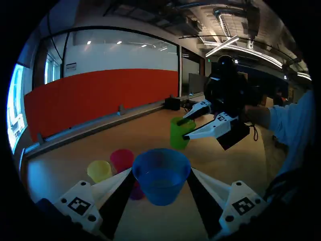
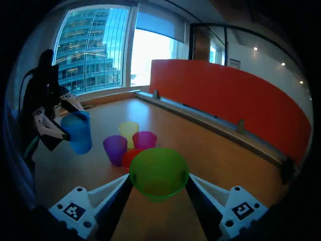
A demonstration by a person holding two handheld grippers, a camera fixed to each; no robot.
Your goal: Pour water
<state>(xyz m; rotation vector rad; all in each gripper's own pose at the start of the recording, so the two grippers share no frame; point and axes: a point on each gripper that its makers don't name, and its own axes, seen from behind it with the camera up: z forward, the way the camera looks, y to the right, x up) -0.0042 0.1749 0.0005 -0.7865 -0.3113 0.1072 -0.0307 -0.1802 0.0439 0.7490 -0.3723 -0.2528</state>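
In hand, two items: my left gripper (image 1: pixel 161 172) pinches the blue cup (image 1: pixel 161 178) upright, seemingly so nothing spills, and my right gripper (image 2: pixel 159 176) pinches the green cup (image 2: pixel 159 170) nearby, aloft, ready for pouring.

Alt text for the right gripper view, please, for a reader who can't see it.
The right tool grips a green cup over a wooden table. Behind it cluster a purple cup, a yellow cup, a pink cup and a red cup; at left, the left tool holds a blue cup. Windows and an orange wall lie beyond.
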